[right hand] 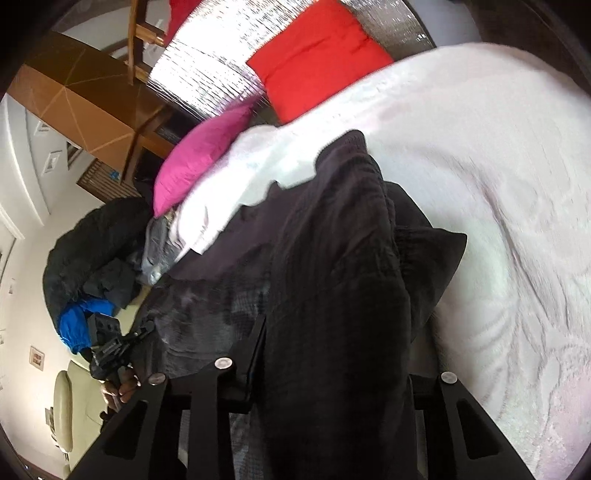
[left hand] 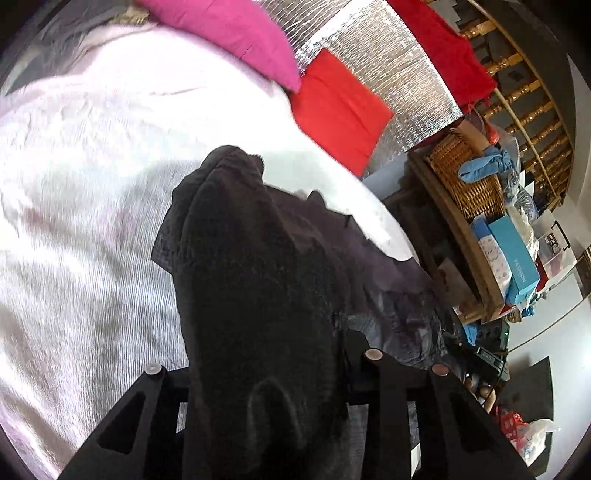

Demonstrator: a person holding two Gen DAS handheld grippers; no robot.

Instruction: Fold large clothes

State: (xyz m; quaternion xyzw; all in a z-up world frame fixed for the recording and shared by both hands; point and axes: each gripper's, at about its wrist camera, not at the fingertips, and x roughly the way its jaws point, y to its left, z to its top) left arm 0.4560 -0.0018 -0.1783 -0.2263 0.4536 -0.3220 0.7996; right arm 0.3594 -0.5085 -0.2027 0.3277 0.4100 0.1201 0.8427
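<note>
Dark garment (left hand: 258, 295) bunched between both tools' jaws, trailing onto the pale bedspread (left hand: 92, 184). Left gripper (left hand: 266, 373) and right gripper (right hand: 332, 369) narrowed, apparently clamped on cloth, pads hidden. Lifting an edge; next, carrying it across evenly. Beyond: red cushion (left hand: 340, 110), pink cushion (left hand: 236, 33), cluttered shelf (left hand: 461, 221).

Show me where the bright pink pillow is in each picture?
Left wrist view: pink pillow at the top, left of centre, on the white bedcover.
Right wrist view: pink pillow left of centre, at the bedcover's left edge.
Shared landmark: the red pillow lies right beside it in both.
</note>
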